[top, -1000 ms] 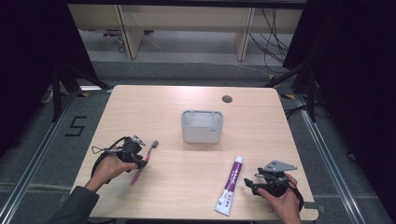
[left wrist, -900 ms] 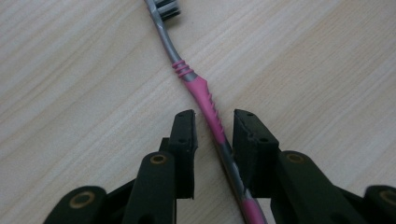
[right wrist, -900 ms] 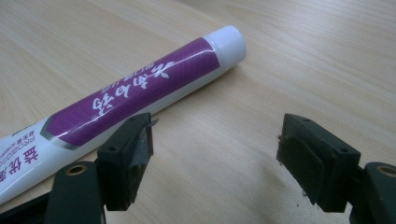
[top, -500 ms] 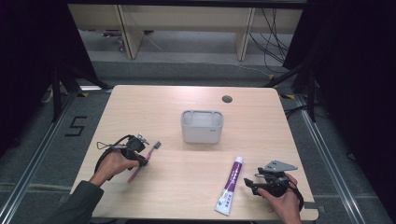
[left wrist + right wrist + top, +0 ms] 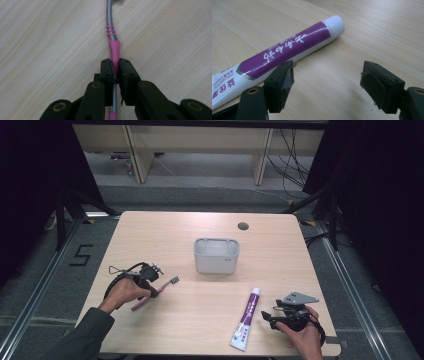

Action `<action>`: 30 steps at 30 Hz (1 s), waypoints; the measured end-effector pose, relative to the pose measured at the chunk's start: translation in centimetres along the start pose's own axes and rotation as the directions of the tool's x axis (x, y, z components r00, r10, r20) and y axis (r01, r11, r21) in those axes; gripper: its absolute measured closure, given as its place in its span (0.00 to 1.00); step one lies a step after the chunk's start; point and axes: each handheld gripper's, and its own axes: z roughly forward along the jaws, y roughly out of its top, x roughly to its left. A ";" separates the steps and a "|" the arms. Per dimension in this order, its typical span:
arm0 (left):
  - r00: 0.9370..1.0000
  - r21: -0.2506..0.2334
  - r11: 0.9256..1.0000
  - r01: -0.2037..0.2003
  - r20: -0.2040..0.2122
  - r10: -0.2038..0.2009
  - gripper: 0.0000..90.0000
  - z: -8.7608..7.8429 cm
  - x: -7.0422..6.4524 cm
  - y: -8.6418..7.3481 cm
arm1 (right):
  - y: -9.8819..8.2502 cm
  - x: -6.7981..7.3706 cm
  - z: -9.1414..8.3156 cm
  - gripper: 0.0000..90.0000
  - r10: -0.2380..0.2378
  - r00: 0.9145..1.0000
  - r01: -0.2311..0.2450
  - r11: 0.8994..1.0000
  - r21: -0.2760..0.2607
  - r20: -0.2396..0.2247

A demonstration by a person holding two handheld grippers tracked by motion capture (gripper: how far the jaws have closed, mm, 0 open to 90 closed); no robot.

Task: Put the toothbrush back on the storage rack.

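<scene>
A pink and grey toothbrush (image 5: 171,282) lies on the wooden table (image 5: 165,235) at the front left. My left gripper (image 5: 151,289) has just been closing its jaws, and its pads now press on both sides of the toothbrush's pink handle (image 5: 113,47). In the left gripper view, my left gripper (image 5: 116,68) points down at the tabletop. A purple and white toothpaste tube (image 5: 247,317) lies at the front right. My right gripper (image 5: 268,316) rests just to the right of it, open. In the right gripper view, the tube (image 5: 287,52) lies outside the left jaw of my right gripper (image 5: 327,75), and bare wood shows between the jaws.
A grey rectangular cup (image 5: 216,255) stands upright at the middle of the table. A small round cable hole (image 5: 243,226) sits near the far edge. Dark floor and metal rails surround the table.
The left gripper's jaws have come together on the toothbrush handle, and the brush head has shifted slightly to the right. The right hand and the tube have not moved.
</scene>
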 end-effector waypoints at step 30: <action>0.995 -0.055 0.993 -0.104 -0.004 0.104 0.92 -3.4 0.0 0.7 | 0.1 -0.2 0.1 0.30 -0.019 1.000 0.019 1.000 0.002 0.004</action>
